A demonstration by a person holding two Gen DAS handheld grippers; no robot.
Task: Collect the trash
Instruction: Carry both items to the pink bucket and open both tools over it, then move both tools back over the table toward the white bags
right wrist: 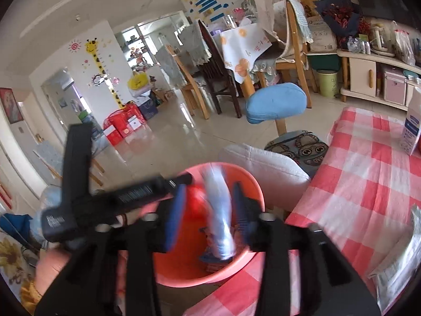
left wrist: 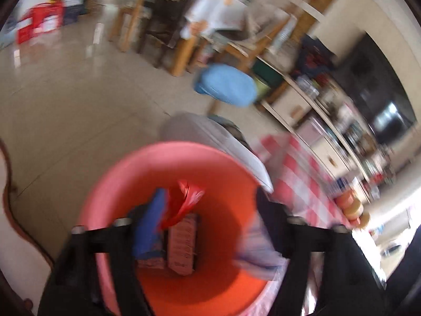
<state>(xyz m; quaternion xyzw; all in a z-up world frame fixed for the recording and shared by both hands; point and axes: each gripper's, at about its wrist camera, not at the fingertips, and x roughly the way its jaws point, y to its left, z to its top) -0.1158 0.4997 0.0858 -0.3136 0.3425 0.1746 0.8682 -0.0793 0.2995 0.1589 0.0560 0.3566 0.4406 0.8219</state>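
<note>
The pale wrapper (right wrist: 219,210) hangs over the pink bin (right wrist: 247,184) beside the checked tablecloth (right wrist: 368,184), blurred between our right gripper (right wrist: 208,210) and its parted pads; we cannot tell whether either pad touches it. We judge it light, soft and crinkly, best pinched mid-length. A red scrap (left wrist: 188,200) floats over the bin by our left gripper (left wrist: 208,218), whose fingers (left wrist: 148,223) stand wide, gripping nothing. Cartons (left wrist: 181,245) lie on the bin's bottom.
</note>
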